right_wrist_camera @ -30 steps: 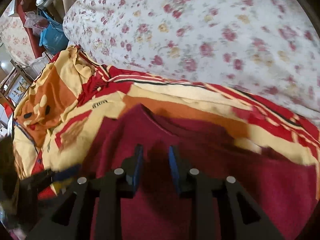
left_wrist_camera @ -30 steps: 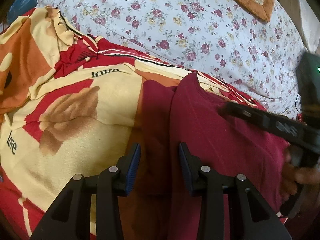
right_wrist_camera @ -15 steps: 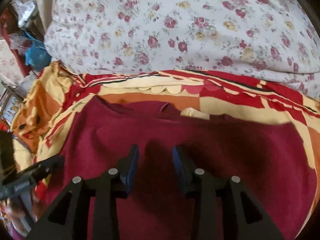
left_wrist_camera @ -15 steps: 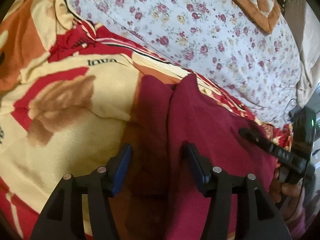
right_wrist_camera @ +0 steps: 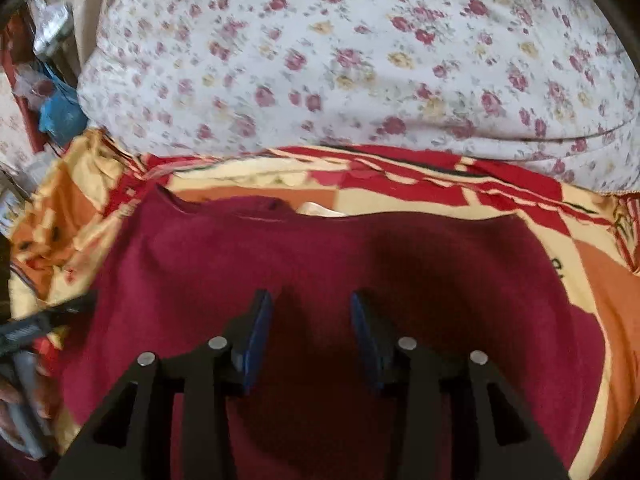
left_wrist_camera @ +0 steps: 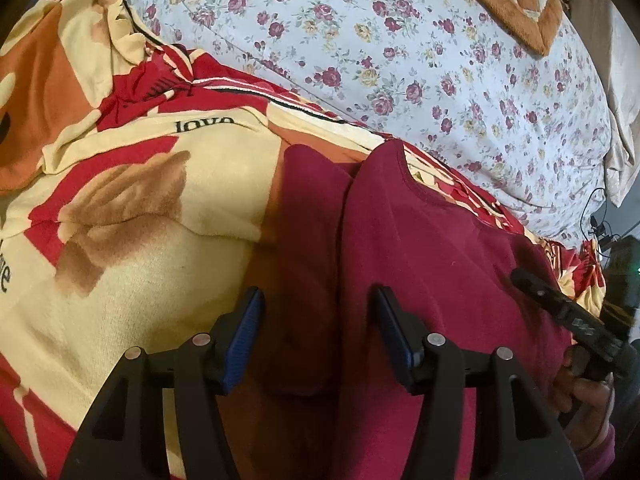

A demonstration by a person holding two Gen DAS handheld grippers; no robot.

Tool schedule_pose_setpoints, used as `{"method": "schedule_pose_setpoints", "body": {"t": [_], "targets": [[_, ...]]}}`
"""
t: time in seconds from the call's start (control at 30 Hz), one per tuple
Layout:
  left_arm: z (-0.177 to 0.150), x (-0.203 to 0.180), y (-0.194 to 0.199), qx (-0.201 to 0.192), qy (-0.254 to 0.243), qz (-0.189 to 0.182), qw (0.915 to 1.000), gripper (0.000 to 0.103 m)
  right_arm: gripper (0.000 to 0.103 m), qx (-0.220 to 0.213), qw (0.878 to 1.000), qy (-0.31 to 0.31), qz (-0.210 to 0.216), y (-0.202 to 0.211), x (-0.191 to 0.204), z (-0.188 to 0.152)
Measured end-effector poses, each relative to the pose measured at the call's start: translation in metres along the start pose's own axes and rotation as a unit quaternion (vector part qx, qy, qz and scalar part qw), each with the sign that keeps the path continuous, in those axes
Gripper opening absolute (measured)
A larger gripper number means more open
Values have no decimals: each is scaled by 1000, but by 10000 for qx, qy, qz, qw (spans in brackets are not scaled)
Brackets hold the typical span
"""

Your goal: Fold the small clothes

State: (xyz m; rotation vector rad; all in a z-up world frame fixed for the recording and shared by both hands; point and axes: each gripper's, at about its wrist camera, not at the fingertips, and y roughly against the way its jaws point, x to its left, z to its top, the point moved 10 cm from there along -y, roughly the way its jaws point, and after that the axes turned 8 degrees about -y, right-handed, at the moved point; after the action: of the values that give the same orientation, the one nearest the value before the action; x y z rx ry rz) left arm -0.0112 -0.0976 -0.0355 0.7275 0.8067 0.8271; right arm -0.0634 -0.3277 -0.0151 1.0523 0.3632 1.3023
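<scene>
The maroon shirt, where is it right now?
The maroon shirt lies spread on the red and cream blanket, filling the lower middle of the right wrist view, just in front of the floral bedding.

The garment (right_wrist_camera: 320, 264) lies on the blanket (left_wrist_camera: 152, 216) (quilt (right_wrist_camera: 360, 60) just behind)

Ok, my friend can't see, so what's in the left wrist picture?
A dark red shirt lies on a red and cream blanket, the open left gripper above its left edge. Behind is a flowery quilt.
</scene>
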Motion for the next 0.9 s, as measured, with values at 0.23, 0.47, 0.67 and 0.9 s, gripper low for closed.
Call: {"method": "schedule_pose_setpoints", "body": {"t": [0.23,0.47,0.67,0.9], "targets": [[0,0,-1,16,34,-20,10000,49,44,216,9987,-38,469,-7,27,-6],[3,7,2,25,451,-363,9983,49,44,157,9980,-164,588,-6,25,-10],[4,11,3,-32,472,-203,9987,49,52,111,9972,16,741,-12,28,-17],[3,8,-2,-33,307,-10,9995,52,62,3,9968,248,762,-13,35,-20]]}}
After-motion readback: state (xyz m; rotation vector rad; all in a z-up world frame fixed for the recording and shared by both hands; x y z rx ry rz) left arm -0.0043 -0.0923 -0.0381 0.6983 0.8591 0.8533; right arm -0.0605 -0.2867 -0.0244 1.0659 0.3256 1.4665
